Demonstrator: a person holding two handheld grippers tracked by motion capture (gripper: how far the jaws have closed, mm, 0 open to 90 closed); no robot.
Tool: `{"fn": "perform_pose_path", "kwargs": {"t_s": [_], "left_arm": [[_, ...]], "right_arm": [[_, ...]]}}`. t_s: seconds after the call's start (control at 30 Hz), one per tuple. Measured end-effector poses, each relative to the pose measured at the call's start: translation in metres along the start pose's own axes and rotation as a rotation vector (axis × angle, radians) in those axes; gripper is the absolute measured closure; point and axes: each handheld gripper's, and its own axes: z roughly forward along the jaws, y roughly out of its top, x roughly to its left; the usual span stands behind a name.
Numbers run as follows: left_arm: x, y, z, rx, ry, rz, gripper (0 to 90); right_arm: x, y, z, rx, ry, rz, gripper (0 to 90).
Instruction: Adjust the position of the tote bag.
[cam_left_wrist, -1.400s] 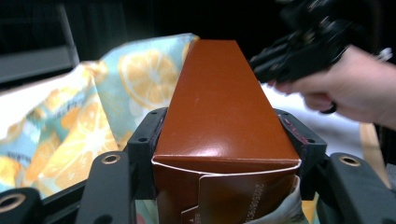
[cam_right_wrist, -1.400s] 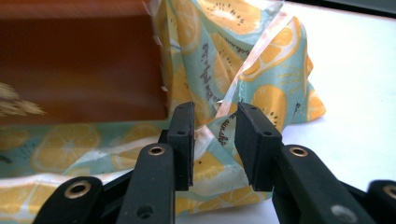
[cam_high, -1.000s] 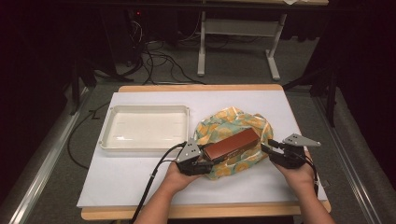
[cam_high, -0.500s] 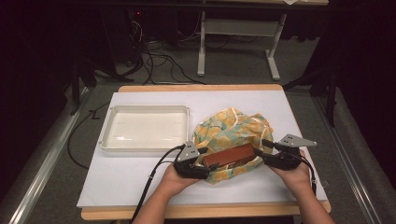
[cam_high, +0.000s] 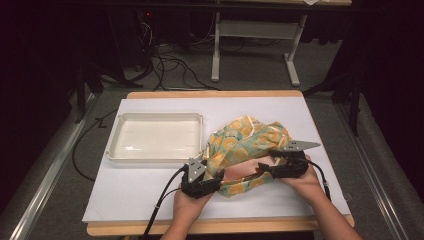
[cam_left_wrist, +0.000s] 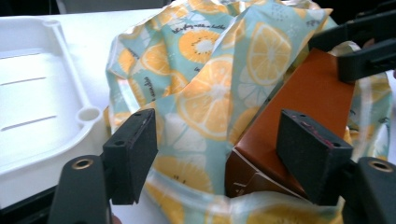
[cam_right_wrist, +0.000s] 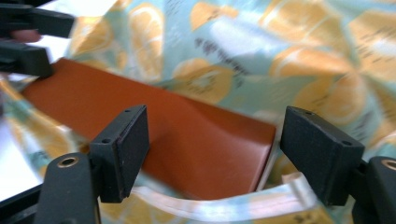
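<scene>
A flat brown box lies in the mouth of a teal bag printed with lemon slices. My left gripper is at the box's left end and my right gripper at its right end. In the left gripper view, my left gripper is open around the bag's rim and the box's near corner. The right gripper sits at the box's far end. In the right gripper view, my right gripper is open with the box between its jaws and the bag behind.
An empty white tray stands to the left of the bag, its corner close to my left jaw. A white sheet covers the wooden table. Cables trail from the left gripper over the front edge. Beyond the table are cables and a desk frame.
The right gripper has moved left up to the box's right end. The box has dropped from a tilt on top of the bag to lie lower between the two grippers.
</scene>
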Motion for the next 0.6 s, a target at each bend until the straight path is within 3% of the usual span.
{"fn": "perform_pose_path", "kwargs": {"t_s": [0.1, 0.13, 0.17, 0.2, 0.3, 0.4, 0.47, 0.5, 0.6], "left_arm": [[0.0, -0.006, -0.01, -0.019, 0.095, -0.02, 42.8], [0.0, -0.008, -0.007, 0.0, 0.091, -0.021, 46.3], [0.001, -0.011, -0.004, 0.029, 0.119, -0.015, 46.9], [0.002, -0.013, 0.001, 0.052, 0.106, -0.015, 47.7], [0.002, -0.012, 0.007, 0.068, 0.14, -0.013, 51.6], [0.004, -0.007, 0.02, 0.11, 0.129, -0.006, 49.7], [0.003, -0.005, 0.024, 0.114, 0.131, 0.009, 51.8], [0.004, -0.002, 0.029, 0.119, 0.145, 0.023, 52.4], [0.011, -0.001, 0.034, 0.132, 0.156, 0.006, 49.9]], "right_arm": [[0.005, -0.007, -0.005, -0.002, 0.015, -0.005, 24.0], [0.007, -0.009, -0.007, 0.001, 0.015, -0.005, 24.3], [0.009, -0.011, -0.009, 0.001, 0.017, -0.008, 24.5], [0.012, -0.014, -0.01, 0.007, 0.019, -0.015, 24.6], [0.021, -0.019, -0.013, 0.032, -0.012, -0.045, 23.2], [0.024, -0.025, -0.018, 0.035, -0.018, -0.028, 25.2], [0.025, -0.026, -0.019, 0.037, -0.012, -0.026, 25.6], [0.029, -0.027, -0.018, 0.054, -0.032, -0.029, 22.5], [0.029, -0.03, -0.02, 0.053, -0.03, -0.019, 24.7]]}}
